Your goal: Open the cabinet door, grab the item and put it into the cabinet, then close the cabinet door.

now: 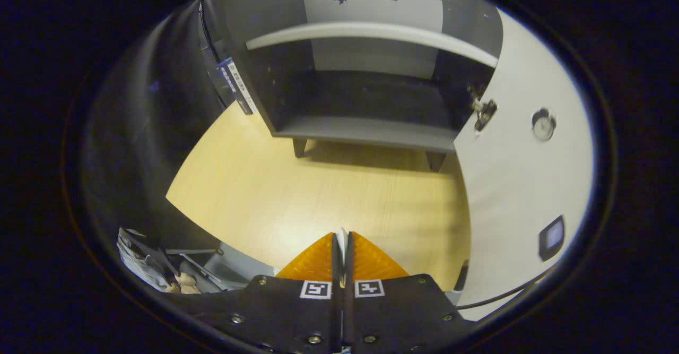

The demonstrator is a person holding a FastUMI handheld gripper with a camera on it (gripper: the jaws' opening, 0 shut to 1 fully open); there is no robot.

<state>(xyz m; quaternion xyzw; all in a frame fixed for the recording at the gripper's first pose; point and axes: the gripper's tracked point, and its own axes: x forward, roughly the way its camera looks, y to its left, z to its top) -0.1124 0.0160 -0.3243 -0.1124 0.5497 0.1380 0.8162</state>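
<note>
Cabinet point(366, 99) stands at the far side of the wooden worktop point(318, 195), well beyond the fingers. Its door point(520, 173) is swung open to the right, hinge point(484, 111) and round knob point(543, 126) visible on the inner face. Lower compartment looks dark and holds nothing that can be made out. Gripper point(342, 242) hangs over bare worktop, jaws clenched together, and a thin pale sliver shows between the tips; cannot tell if that is the item or part of the tool. Item itself can't be placed for sure. Judged progress: door opening done; placing in the cabinet and closing the door are left, grab step unclear.
</note>
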